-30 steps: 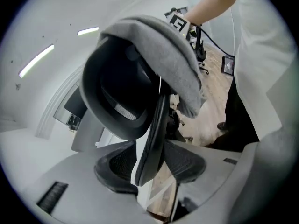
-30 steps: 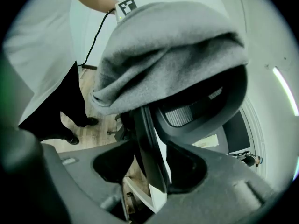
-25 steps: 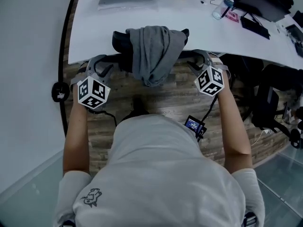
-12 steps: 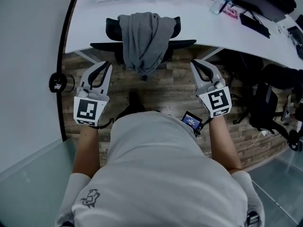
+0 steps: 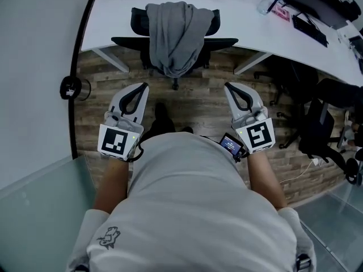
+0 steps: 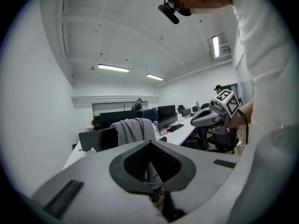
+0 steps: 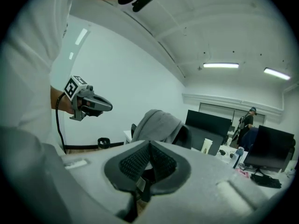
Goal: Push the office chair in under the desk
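The black office chair (image 5: pixel 138 20) stands pushed in at the curved white bench (image 5: pixel 108 7). Its backrest and both armrests show along the bench's front edge, and its seat is out of sight. A grey garment (image 5: pixel 177 33) hangs over the backrest, and one foot of the base rests on the wood-plank floor (image 5: pixel 198 103).

The person holds both arms bent, close to the body. The left gripper (image 5: pixel 143 86) and the right gripper (image 5: pixel 228 86) point at the chair but are well apart from it, one on each side. On each gripper the fingers are together with nothing between them.

Other dark chairs (image 5: pixel 317 123) stand to the right, and monitors and clutter lie on the bench's far right.
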Available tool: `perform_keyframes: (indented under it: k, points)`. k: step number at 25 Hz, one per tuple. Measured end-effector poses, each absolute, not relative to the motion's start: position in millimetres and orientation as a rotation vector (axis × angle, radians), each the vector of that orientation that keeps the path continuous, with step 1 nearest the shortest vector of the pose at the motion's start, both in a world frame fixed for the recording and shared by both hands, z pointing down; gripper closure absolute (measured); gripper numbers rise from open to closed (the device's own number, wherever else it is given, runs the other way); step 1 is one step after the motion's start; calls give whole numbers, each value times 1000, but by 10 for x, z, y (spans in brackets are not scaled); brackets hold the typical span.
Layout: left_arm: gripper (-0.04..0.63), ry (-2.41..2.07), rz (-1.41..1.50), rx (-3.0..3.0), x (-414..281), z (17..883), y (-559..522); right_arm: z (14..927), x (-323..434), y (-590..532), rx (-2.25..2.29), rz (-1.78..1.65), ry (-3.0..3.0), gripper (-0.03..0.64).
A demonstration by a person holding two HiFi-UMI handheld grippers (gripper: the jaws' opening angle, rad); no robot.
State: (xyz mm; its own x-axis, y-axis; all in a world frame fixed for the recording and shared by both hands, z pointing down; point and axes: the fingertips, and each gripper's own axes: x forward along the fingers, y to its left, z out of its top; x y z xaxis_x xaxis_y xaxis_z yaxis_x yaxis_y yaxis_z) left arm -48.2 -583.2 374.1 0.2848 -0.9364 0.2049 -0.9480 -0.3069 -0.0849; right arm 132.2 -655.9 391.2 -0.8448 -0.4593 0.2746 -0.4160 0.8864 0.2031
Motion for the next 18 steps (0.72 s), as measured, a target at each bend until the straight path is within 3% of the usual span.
perform_keyframes:
  k: [18]
  points:
    - [597,-1678,301,2493,-45,3772,-4953,4000,1483,-5691,534,-172,-2754,615]
